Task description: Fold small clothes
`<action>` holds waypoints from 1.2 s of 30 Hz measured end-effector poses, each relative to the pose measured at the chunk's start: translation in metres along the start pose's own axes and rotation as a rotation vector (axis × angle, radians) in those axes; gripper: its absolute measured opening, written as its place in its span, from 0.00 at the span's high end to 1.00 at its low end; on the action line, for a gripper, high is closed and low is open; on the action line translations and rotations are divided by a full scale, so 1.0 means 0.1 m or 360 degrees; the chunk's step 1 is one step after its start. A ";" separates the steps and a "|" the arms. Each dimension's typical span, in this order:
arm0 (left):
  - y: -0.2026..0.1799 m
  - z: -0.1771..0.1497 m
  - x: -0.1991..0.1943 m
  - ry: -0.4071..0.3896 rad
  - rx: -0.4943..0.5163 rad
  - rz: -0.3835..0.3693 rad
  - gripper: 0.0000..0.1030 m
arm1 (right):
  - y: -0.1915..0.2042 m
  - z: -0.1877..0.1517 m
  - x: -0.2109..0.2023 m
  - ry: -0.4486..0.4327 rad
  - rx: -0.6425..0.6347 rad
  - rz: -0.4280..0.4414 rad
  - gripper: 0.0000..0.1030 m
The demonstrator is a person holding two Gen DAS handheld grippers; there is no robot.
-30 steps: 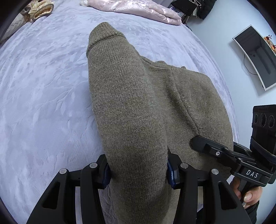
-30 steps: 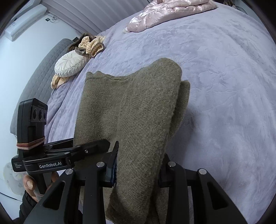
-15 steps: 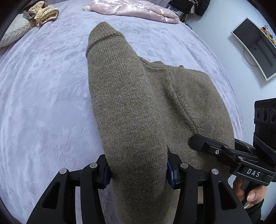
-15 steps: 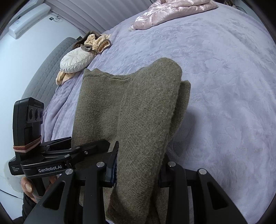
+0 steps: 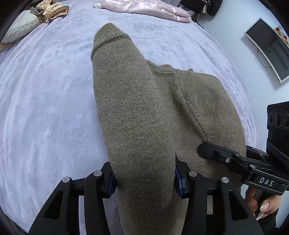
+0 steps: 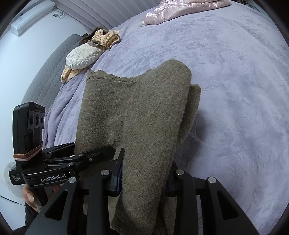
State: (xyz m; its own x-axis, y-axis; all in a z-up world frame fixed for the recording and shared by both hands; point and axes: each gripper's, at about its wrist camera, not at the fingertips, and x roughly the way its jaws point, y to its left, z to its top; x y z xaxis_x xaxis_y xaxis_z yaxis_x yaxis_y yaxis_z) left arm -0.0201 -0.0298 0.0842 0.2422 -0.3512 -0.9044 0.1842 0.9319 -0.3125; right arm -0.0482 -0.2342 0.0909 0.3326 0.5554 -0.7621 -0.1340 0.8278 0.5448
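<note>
Olive-brown knit sweater (image 5: 144, 117) draped over a lavender bedspread (image 5: 45, 108), bunched thick between both tools. Left gripper (image 5: 144, 178) pinching a rolled sleeve, cuff end (image 5: 110, 36) pointing away toward the far side of the bed; blue pads (image 5: 178, 178) pressed into the wool on either side. Right gripper (image 6: 144, 178) clamped on a folded wad of the same sweater, doubled layers showing at the far edge (image 6: 193, 94). Seen from the left wrist, right gripper (image 5: 213, 152) reaching in from the right edge, one finger laid against the knit, a hand (image 5: 260, 202) wrapped round its handle. Seen from the right wrist, left gripper (image 6: 97, 153) coming in from the left, its camera block (image 6: 29, 123) bound with a hair tie, a thumb (image 6: 28, 194) below.

Around: pink satin garment (image 5: 150, 9) at the far end of the bed, cream pillow (image 6: 83, 57) with tan ribbed clothes (image 6: 106, 38) heaped by it, grey quilted headboard (image 6: 47, 79), curved monitor (image 5: 269, 47) against the pale wall, white wall unit (image 6: 30, 16) high up.

Hidden: lower sweater hem cut off behind the gripper frames; fingertip contact under the wool mostly covered; dark items (image 5: 204, 7) past the pink garment too small to name.
</note>
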 end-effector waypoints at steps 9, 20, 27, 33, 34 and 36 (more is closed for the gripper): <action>0.08 -0.12 0.12 0.0043 -0.0014 -0.0014 0.50 | 0.00 -0.13 0.10 0.0037 0.0029 0.0012 0.65; 0.27 -0.24 0.10 -0.0064 -0.0110 0.0152 0.16 | -0.34 -0.15 0.15 0.0022 0.0147 -0.0061 0.38; 0.10 -0.41 -0.15 -0.0226 0.0027 0.0394 0.16 | -0.03 -0.20 -0.35 -0.0197 -0.0205 -0.0087 0.35; 0.08 -0.56 -0.15 -0.0255 0.0080 0.0504 0.16 | 0.46 -0.49 -0.22 -0.0126 -0.0660 -0.0018 0.33; 0.10 -0.58 -0.11 -0.0246 0.0081 0.0510 0.16 | 0.46 -0.54 -0.15 -0.0100 -0.0676 -0.0018 0.33; 0.12 -0.61 -0.04 -0.0242 0.0078 0.0498 0.15 | 0.40 -0.60 0.01 -0.0049 -0.0662 -0.0036 0.34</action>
State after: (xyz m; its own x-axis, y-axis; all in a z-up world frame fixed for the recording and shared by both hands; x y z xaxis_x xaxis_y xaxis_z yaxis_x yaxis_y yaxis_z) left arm -0.0773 -0.0112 0.0666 0.4328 -0.0623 -0.8993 0.1233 0.9923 -0.0095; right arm -0.1095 -0.1963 0.0907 0.3665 0.5395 -0.7580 -0.4898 0.8046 0.3359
